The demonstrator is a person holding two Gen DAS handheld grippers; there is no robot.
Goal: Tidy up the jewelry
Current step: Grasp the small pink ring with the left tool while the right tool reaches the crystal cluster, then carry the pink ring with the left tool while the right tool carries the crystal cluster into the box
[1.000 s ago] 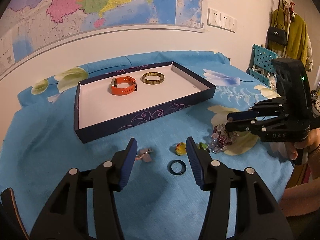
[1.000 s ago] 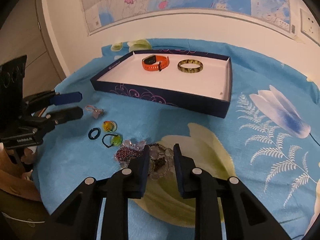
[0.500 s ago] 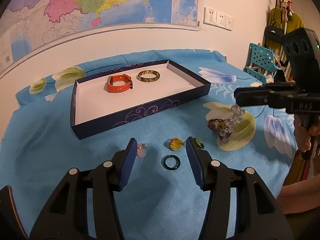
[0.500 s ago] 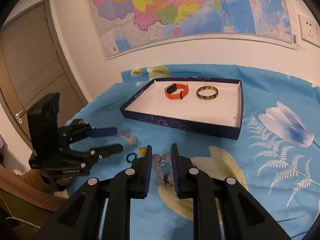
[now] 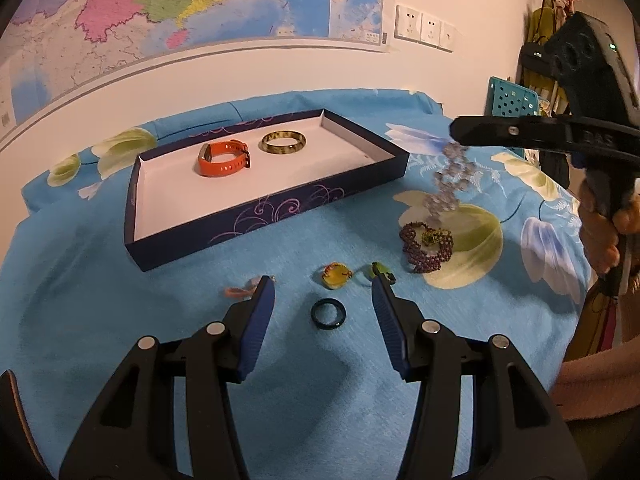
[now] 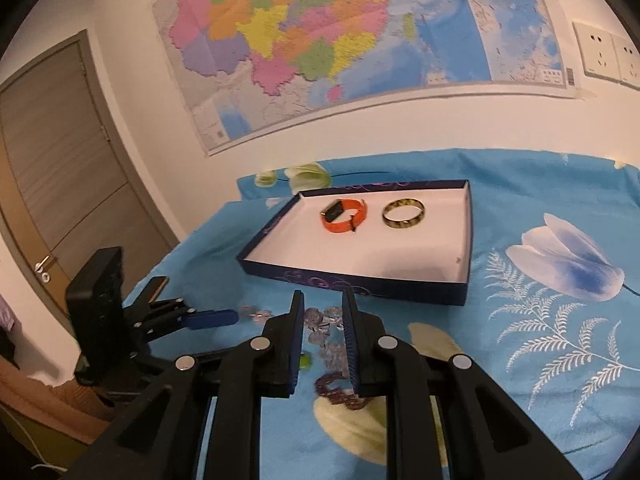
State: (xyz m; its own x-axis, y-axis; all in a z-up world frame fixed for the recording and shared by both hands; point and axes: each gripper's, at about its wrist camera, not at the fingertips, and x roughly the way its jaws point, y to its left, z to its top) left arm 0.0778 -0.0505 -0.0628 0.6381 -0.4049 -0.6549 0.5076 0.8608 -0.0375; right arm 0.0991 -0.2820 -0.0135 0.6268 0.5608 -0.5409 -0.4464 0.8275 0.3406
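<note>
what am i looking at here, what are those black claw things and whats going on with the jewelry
No robot here: a person holds a hand-held clamp tool in each hand, each with a wide-angle camera looking along its two blue-padded fingers. One picture comes from the left tool, the other from the right tool.

A blue floral cloth covers the surface. On it sits a dark tray holding an orange watch band and a mottled bangle. Loose on the cloth lie a dark ring, a yellow ring, a green ring, a small pinkish piece and a purple beaded bracelet.

The right tool pinches a clear bead bracelet, which dangles above the cloth. The left tool is open and holds nothing, with the dark ring lying between its fingers.
</note>
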